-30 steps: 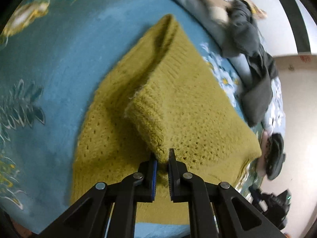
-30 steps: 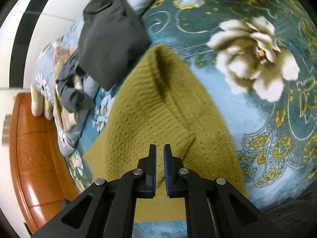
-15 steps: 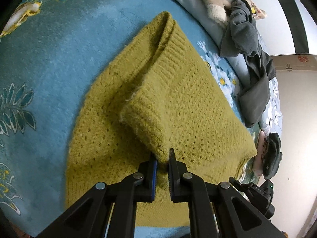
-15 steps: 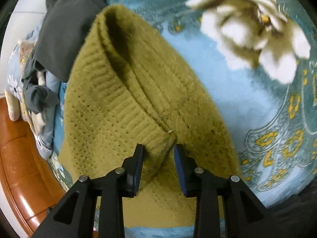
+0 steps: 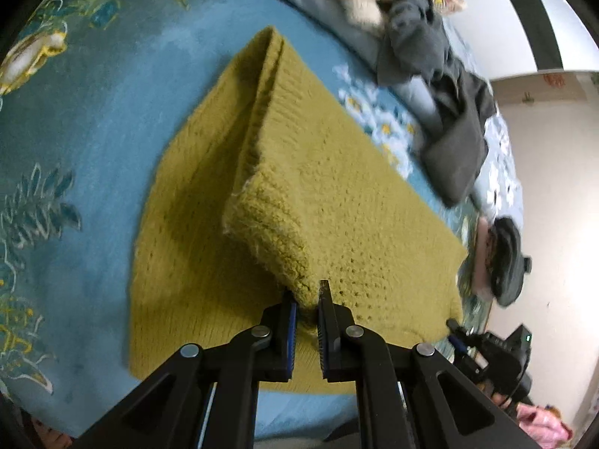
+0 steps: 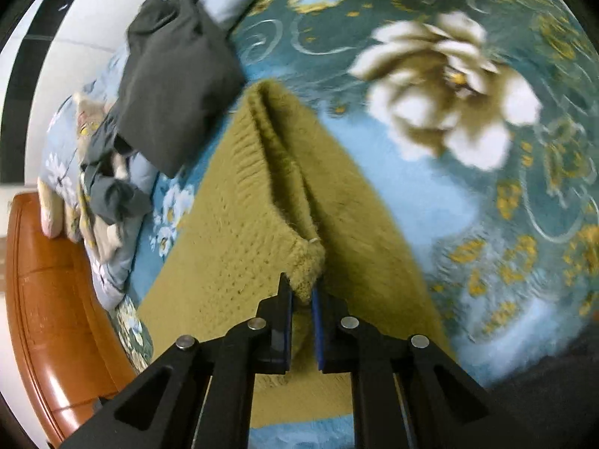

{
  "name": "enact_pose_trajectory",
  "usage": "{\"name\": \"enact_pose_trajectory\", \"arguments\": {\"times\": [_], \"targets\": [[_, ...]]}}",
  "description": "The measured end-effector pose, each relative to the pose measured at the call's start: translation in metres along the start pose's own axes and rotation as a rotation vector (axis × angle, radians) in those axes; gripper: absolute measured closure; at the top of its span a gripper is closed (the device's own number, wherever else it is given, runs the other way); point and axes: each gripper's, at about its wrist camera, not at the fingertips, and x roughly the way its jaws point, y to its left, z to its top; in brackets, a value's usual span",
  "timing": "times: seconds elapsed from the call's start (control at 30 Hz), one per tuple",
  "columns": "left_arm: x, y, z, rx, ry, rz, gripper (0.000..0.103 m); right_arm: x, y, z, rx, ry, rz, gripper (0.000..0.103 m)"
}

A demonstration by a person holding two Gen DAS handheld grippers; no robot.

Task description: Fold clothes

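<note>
A mustard-yellow knitted sweater [image 5: 337,194] lies on the blue floral bedspread [image 5: 93,119]. My left gripper [image 5: 307,299] is shut on one corner of its ribbed hem and holds that edge lifted, so the knit forms a raised fold running away from me. In the right wrist view the same sweater [image 6: 239,232] shows the same fold. My right gripper [image 6: 301,292] is shut on the other hem corner and holds it up too.
A dark grey garment [image 5: 456,142] and a heap of other clothes lie beyond the sweater, also in the right wrist view [image 6: 176,75]. A wooden bed frame [image 6: 45,299] runs along the left. A dark cap [image 5: 505,262] and a black device [image 5: 498,355] lie at the right.
My right gripper opened around the hem corner half a second ago and has now closed on it and lifted it. The left gripper kept its hold and raised its corner slightly.
</note>
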Motion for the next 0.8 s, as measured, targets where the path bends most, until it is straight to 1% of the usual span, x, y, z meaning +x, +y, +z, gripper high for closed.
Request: {"name": "enact_pose_trajectory", "arguments": {"times": [0.07, 0.1, 0.17, 0.23, 0.27, 0.3, 0.33, 0.4, 0.47, 0.57, 0.6, 0.67, 0.73, 0.8], "targets": [[0.009, 0.008, -0.005, -0.004, 0.028, 0.029, 0.093, 0.008, -0.007, -0.004, 0.019, 0.045, -0.039, 0.093], [0.015, 0.014, -0.005, -0.021, 0.042, 0.039, 0.093, 0.014, -0.011, -0.003, 0.026, 0.069, -0.057, 0.093], [0.024, 0.021, -0.006, -0.05, 0.065, 0.031, 0.093, 0.023, -0.017, -0.004, 0.038, 0.107, -0.088, 0.092], [0.025, 0.02, -0.004, -0.043, 0.069, 0.014, 0.092, 0.025, -0.017, -0.004, 0.036, 0.107, -0.096, 0.088], [0.022, 0.017, -0.003, -0.021, 0.069, 0.004, 0.089, 0.022, -0.015, -0.003, 0.031, 0.088, -0.085, 0.088], [0.018, 0.013, -0.001, 0.005, 0.065, -0.003, 0.089, 0.02, -0.014, -0.002, 0.024, 0.069, -0.07, 0.086], [0.012, 0.009, 0.003, 0.031, 0.063, -0.014, 0.089, 0.015, -0.012, 0.0, 0.015, 0.044, -0.044, 0.082], [0.002, 0.0, 0.011, 0.08, 0.062, -0.035, 0.082, 0.004, -0.007, 0.004, 0.003, -0.029, 0.002, 0.059], [-0.008, -0.004, 0.025, 0.113, 0.016, -0.008, 0.061, -0.003, -0.002, 0.01, -0.01, -0.091, 0.017, 0.048], [-0.019, -0.004, 0.054, 0.118, -0.107, 0.063, 0.047, -0.004, 0.006, 0.026, -0.02, -0.139, 0.054, 0.046], [-0.022, -0.003, 0.065, 0.113, -0.144, 0.08, 0.046, -0.002, 0.006, 0.032, -0.021, -0.149, 0.065, 0.044], [-0.021, 0.002, 0.088, 0.082, -0.185, 0.086, 0.046, 0.003, 0.006, 0.045, -0.021, -0.168, 0.086, 0.043], [-0.015, 0.006, 0.109, 0.051, -0.205, 0.077, 0.046, 0.01, 0.008, 0.058, -0.017, -0.176, 0.112, 0.043], [-0.006, 0.007, 0.126, 0.044, -0.199, 0.052, 0.046, 0.018, 0.011, 0.071, -0.01, -0.175, 0.142, 0.043]]}}
